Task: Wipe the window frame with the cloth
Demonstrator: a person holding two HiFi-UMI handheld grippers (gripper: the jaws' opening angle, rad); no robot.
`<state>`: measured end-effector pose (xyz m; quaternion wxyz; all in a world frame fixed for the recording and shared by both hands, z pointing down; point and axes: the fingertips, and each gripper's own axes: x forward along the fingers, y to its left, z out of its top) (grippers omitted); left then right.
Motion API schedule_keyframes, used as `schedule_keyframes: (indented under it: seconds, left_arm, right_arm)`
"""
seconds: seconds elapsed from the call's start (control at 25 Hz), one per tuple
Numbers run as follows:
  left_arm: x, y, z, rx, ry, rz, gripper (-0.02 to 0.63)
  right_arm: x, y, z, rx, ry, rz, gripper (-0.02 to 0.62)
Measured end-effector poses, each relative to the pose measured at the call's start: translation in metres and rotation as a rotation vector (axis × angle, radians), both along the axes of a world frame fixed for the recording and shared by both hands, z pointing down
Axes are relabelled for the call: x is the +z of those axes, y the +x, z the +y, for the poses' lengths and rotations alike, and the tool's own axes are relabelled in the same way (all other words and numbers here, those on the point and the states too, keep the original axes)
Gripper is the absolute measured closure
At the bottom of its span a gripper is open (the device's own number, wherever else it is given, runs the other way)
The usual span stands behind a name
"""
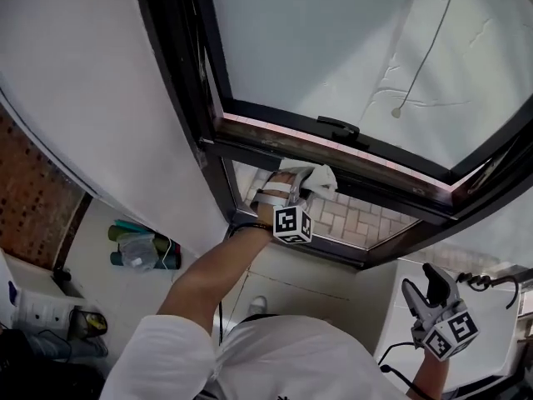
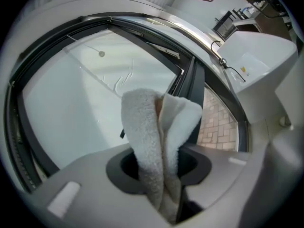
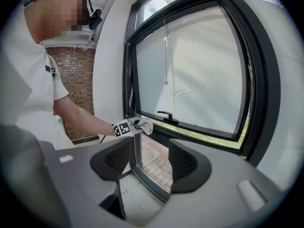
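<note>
My left gripper point(image 1: 298, 182) is shut on a folded white cloth point(image 1: 319, 178), held against the lower rail of the dark window frame point(image 1: 250, 144) near its left corner. In the left gripper view the cloth point(image 2: 159, 141) fills the gap between the jaws and stands up in front of the frame point(image 2: 190, 80). The right gripper view shows the cloth point(image 3: 144, 124) and left gripper point(image 3: 132, 126) at the frame's point(image 3: 259, 80) bottom left. My right gripper point(image 1: 422, 290) hangs low at the right, away from the window, open with nothing between its fingers.
A window handle point(image 1: 337, 127) sits on the sash's bottom rail, and a blind cord point(image 1: 397, 112) hangs in front of the white blind. Bottles point(image 1: 143, 248) stand on the floor at the left. A white counter point(image 1: 491, 332) lies beside my right gripper. Brick paving point(image 1: 358, 220) shows below the window.
</note>
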<state>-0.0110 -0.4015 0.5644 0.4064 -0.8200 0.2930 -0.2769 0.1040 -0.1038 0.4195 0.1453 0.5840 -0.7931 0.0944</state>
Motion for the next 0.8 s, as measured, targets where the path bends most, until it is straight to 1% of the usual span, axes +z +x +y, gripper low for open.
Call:
schedule_keyframes:
  seconds: [0.2,0.36,0.56,0.68,0.8]
  left_arm:
    - [0.002,-0.059,-0.029,-0.037,0.007,-0.009,0.463]
    - [0.001,-0.107,-0.051,-0.079,0.0,0.0,0.463]
    - [0.002,-0.17,-0.085,-0.174,-0.023,0.038,0.463]
    - [0.001,-0.2,-0.1,-0.226,-0.033,0.045,0.463]
    - [0.0,-0.228,-0.114,-0.302,-0.075,0.086,0.463]
  right_arm:
    - [-0.004,-0.034,-0.023,-0.032,-0.006,0.02,0.348]
    - [-0.007,-0.061,-0.041,-0.056,-0.007,0.03,0.348]
    - [-0.001,-0.093,-0.057,-0.077,-0.017,0.022,0.348]
    - [0.004,-0.107,-0.059,-0.081,-0.025,0.016,0.348]
    - [0.004,-0.118,-0.062,-0.08,-0.025,0.017,0.348]
